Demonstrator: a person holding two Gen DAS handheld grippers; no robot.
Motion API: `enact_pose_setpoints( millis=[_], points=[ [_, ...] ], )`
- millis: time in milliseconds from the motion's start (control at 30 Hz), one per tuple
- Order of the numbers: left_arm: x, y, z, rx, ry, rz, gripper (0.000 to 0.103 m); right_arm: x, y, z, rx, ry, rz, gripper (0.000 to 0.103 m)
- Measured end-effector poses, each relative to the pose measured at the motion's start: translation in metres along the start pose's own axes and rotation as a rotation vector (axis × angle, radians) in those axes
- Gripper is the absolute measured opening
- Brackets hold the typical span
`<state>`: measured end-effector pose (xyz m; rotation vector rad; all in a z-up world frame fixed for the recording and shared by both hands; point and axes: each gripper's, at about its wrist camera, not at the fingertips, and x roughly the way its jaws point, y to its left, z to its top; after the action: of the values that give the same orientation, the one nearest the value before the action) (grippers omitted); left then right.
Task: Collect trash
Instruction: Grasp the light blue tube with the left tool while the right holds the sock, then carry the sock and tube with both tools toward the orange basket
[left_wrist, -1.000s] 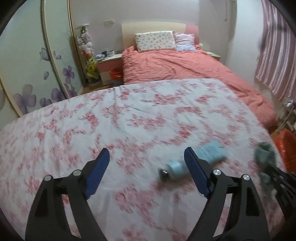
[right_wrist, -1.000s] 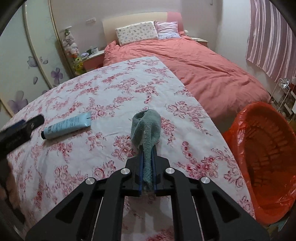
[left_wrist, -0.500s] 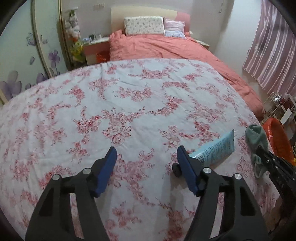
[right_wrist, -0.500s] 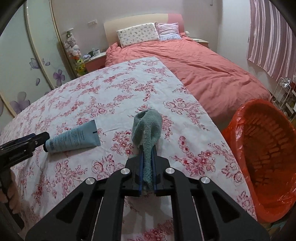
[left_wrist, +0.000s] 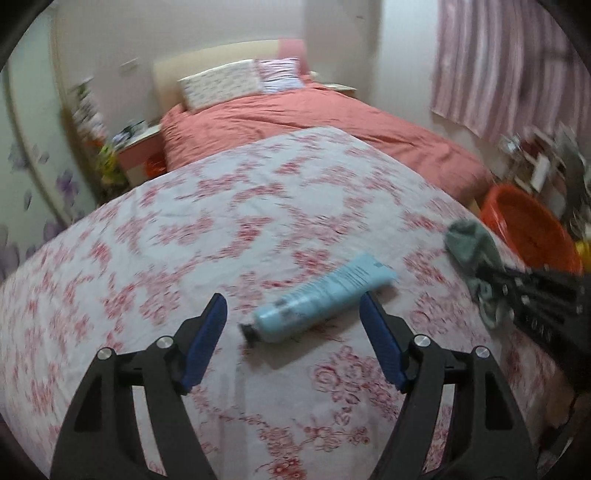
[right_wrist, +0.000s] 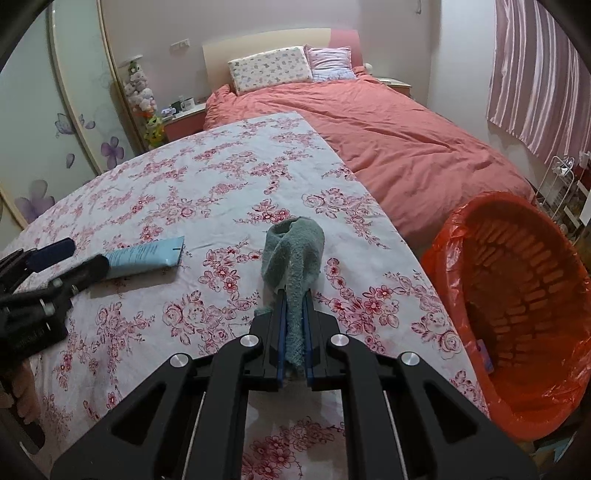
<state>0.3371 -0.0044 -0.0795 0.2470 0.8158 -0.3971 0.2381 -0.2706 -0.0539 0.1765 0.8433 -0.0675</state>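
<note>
1. The right gripper (right_wrist: 294, 325) is clamped tight on a green cloth (right_wrist: 293, 254); the cloth bunches up past the blue pads and hangs above the flowered sheet (right_wrist: 207, 192).
2. The left gripper (left_wrist: 293, 314) has its jaws wide and opening. A light-blue tube (left_wrist: 325, 291) lies flat on the sheet in the gap between the blue pads, neither pad pressing on it.
3. The tube's dark cap end points toward the left gripper; its flat crimped end points away, toward the cloth.
4. In the right wrist view the tube (right_wrist: 142, 256) lies to the left of the cloth, apart from it, with the left gripper (right_wrist: 70, 254) reaching over its near end.
5. An orange basket (right_wrist: 517, 295) lined with an orange bag stands on the floor just beside the sheet's right edge, to the right of the held cloth.
6. Beyond the sheet: a salmon duvet (right_wrist: 388, 147) and two pillows (right_wrist: 273, 68) at the headboard. The left wrist view is motion-blurred.
</note>
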Motion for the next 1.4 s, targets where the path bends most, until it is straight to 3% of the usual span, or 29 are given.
enact_pose_setpoints(
  millis=[67,133,267,500,867,1033,1400],
  points=[
    [0.005,-0.007,0.000,0.047,0.008,0.006,0.071,0.000,-0.001,0.000,0.002,0.001,0.003,0.008],
    [0.015,-0.012,0.001,0.082,0.032,0.023,0.063,0.001,-0.001,0.000,0.003,0.001,0.007,0.008],
    [0.033,-0.011,0.007,0.069,0.075,0.082,0.052,0.000,-0.003,-0.001,0.010,0.003,0.015,0.008],
    [0.043,0.020,0.015,-0.205,0.108,0.171,0.033,0.000,-0.006,-0.001,0.017,0.005,0.027,0.008],
    [0.041,0.040,0.013,-0.313,0.089,0.090,0.031,0.001,-0.007,-0.001,0.019,0.006,0.032,0.008],
    [0.035,0.038,0.010,-0.338,0.070,0.064,0.024,0.000,-0.007,-0.001,0.017,0.003,0.044,0.007],
    [-0.009,0.030,0.001,-0.324,-0.005,0.070,0.024,-0.035,-0.009,-0.007,0.024,-0.051,0.082,0.006]
  ],
)
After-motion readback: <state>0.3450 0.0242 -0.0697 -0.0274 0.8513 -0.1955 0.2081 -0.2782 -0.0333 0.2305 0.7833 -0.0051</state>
